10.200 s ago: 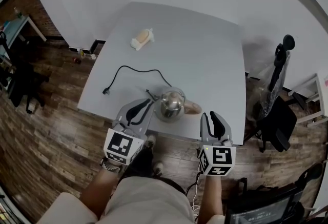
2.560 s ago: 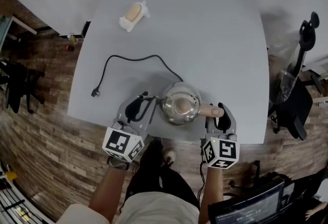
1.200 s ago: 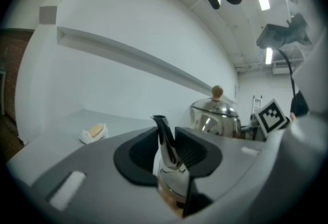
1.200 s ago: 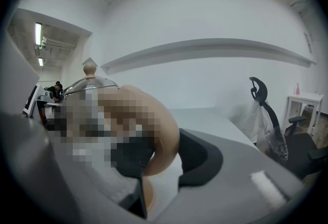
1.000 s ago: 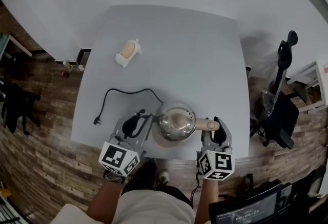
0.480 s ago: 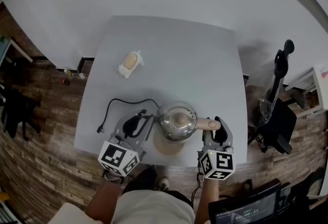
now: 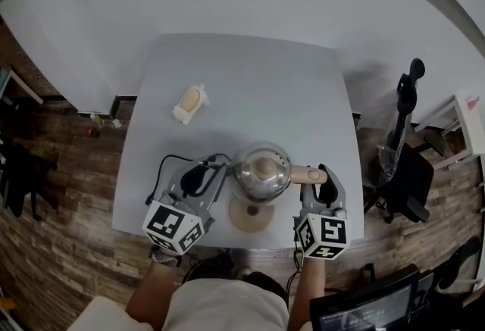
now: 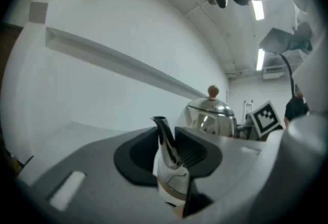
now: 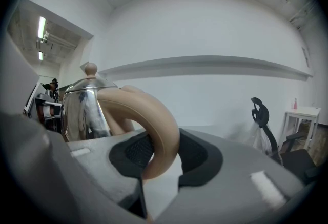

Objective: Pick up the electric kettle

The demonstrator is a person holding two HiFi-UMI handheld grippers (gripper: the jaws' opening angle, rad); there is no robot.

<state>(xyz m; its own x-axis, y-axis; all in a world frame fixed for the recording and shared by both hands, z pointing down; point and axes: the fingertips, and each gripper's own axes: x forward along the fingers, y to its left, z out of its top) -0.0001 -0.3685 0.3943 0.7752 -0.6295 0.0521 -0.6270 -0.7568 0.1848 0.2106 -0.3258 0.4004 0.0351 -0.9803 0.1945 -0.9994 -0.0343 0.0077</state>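
The steel electric kettle with a round wooden lid knob hangs above the grey table, clear of its round tan base. My left gripper is shut on the kettle's thin spout; the shiny kettle body sits beyond its jaws. From the other side, my right gripper is shut on the tan loop handle, and the kettle body shows to the left of it. The black power cord runs from the base under my left gripper.
A small cream-coloured object lies at the table's far left. A black office chair and a black upright stand are on the wooden floor to the right. The table's near edge is just below the base.
Both grippers have risen with the kettle, which has come off its tan base; the base now shows bare on the table beneath it.
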